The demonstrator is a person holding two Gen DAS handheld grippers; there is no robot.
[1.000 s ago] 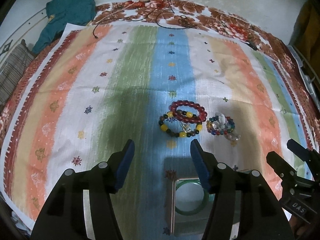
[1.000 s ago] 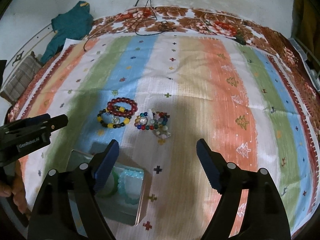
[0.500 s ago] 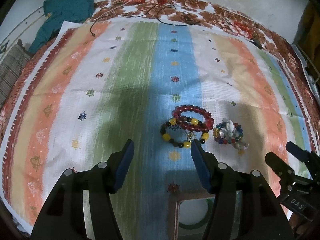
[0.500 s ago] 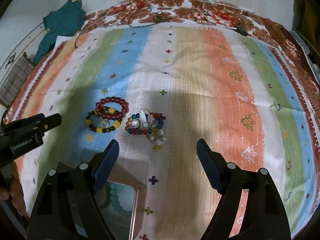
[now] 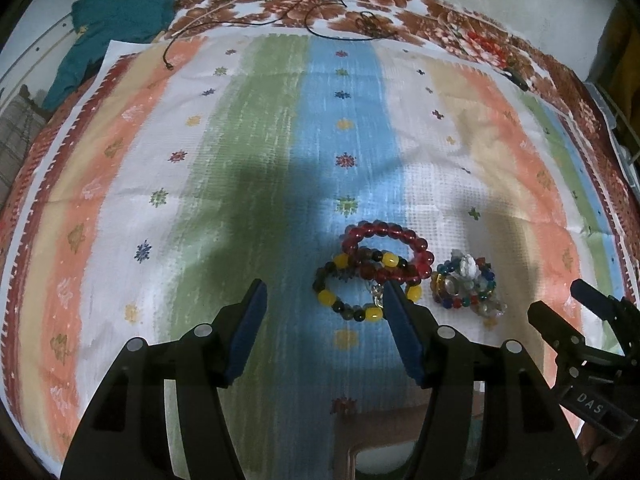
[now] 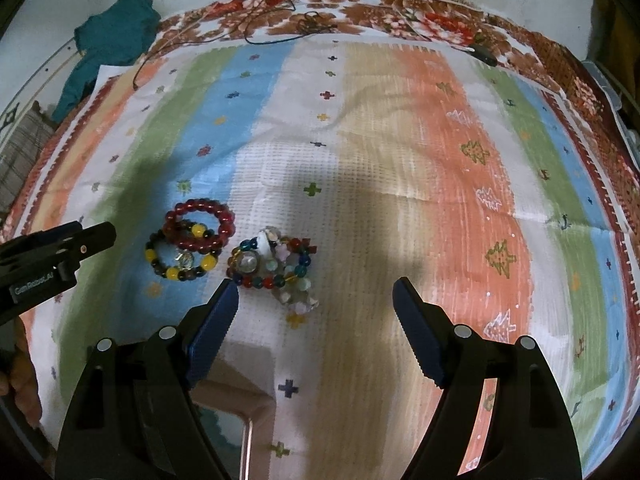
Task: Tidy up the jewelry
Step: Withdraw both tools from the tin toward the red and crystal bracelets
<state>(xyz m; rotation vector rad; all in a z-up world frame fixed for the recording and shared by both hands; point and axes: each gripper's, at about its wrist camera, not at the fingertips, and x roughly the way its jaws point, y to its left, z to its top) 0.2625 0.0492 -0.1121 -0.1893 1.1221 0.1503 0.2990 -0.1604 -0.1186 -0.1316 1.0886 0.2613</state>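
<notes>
A red bead bracelet point(image 5: 386, 254) point(image 6: 199, 229) overlaps a yellow-and-dark bead bracelet point(image 5: 352, 292) point(image 6: 180, 260) on the striped cloth. Beside them lies a heap of multicoloured and clear bead bracelets point(image 5: 466, 288) point(image 6: 272, 266). My left gripper point(image 5: 322, 294) is open and empty, its right finger just in front of the yellow-and-dark bracelet. My right gripper point(image 6: 316, 292) is open and empty, just in front of the multicoloured heap. A metal box point(image 5: 348, 436) point(image 6: 240, 412) shows at the bottom edge, mostly hidden behind the fingers.
The striped cloth point(image 5: 240, 160) lies over a floral bedspread point(image 5: 440, 20). A teal garment point(image 5: 116, 24) lies at the far left corner. Black cords point(image 5: 340, 20) run across the far edge. A dark plug point(image 6: 484, 54) lies far right.
Both grippers have moved forward toward the bracelets. The metal box with the green bangle has slid down to the bottom edge of both views. Both grippers have stayed open.
</notes>
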